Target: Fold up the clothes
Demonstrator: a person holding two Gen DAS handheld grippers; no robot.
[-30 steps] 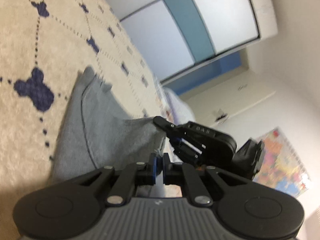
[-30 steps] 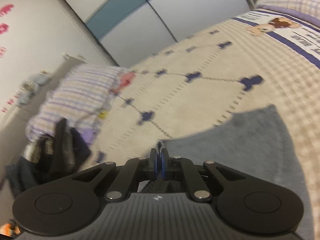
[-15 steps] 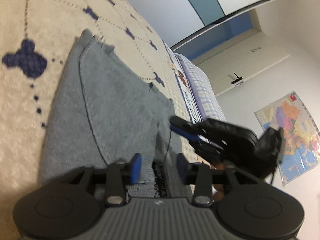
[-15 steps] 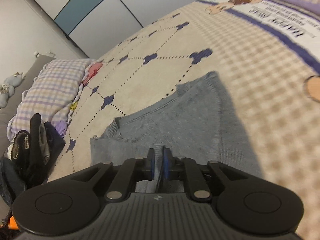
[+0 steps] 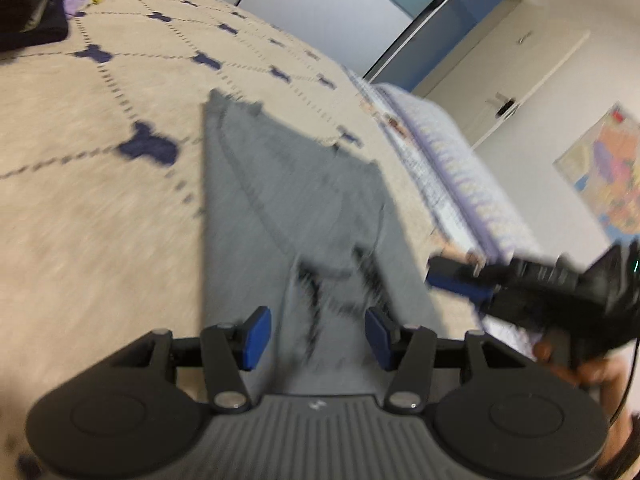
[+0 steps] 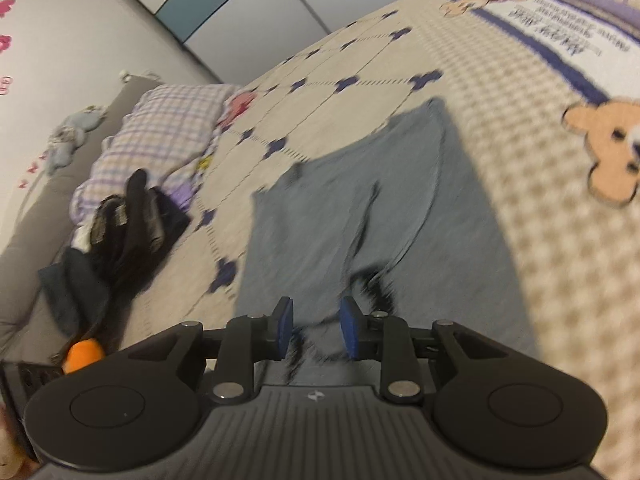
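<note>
Sweater lies flat on the bedspread, right under both grippers; left gripper spread with nothing pinched, right gripper opening up, pads off the fabric.

This is a bedroom in a home. A bed fills most of both views, covered with a beige quilt with dark blue motifs. A checked pillow lies at one end, near some dark clothes. The bedding also has a cartoon bear print. Behind the bed stands a wardrobe with pale and blue sliding doors. A coloured map hangs on the white wall, and a soft toy lies on a grey ledge.
</note>
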